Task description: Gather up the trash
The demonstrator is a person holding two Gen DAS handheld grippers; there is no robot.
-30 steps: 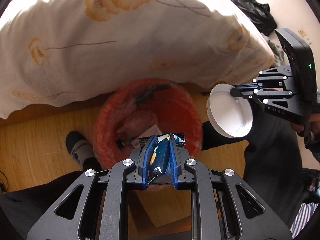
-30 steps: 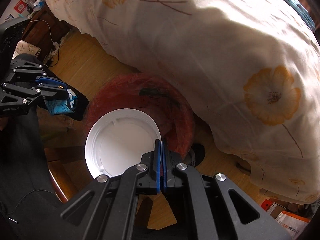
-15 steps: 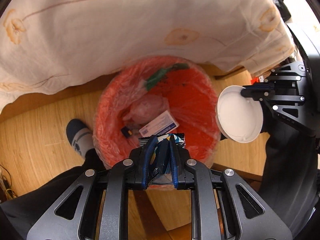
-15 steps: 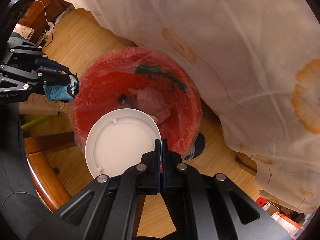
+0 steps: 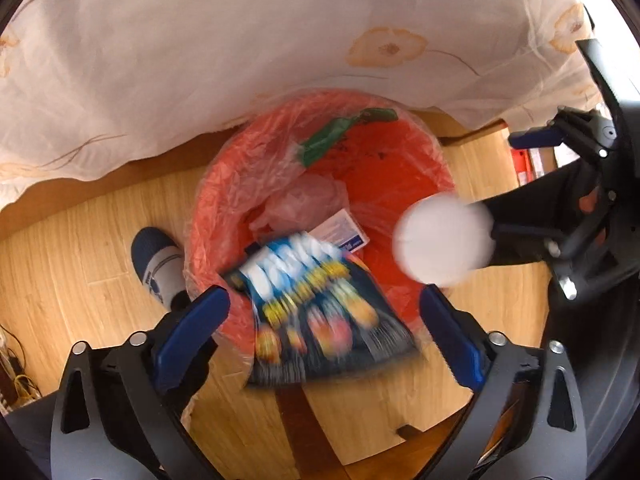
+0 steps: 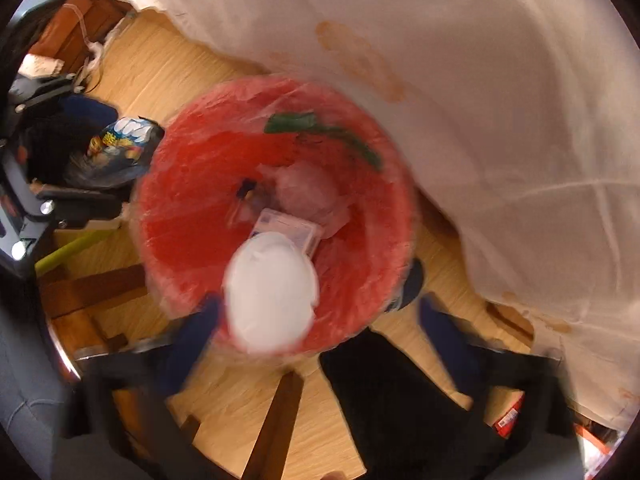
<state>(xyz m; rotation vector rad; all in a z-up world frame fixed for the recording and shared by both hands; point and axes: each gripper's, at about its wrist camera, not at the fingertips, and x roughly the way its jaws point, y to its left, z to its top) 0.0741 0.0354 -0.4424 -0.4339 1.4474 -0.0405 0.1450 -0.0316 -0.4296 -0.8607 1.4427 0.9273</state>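
A flowered sheet (image 5: 280, 48) hangs behind the red bin (image 5: 400, 152). Over the bin's near rim, the left gripper (image 5: 324, 312) has its fingers spread wide, a blurred snack bag (image 5: 316, 304) loose between them. Beside it, over the bin, the right gripper (image 6: 316, 316) is likewise spread (heavily blurred), a white lid (image 6: 272, 296) free between its fingers.

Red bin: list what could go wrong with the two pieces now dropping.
1. The snack wrapper is falling at the red bin near rim and could land on the floor.
2. The white lid is also over the near rim and could bounce out.
3. Both views are motion-blurred, so landings are uncertain.
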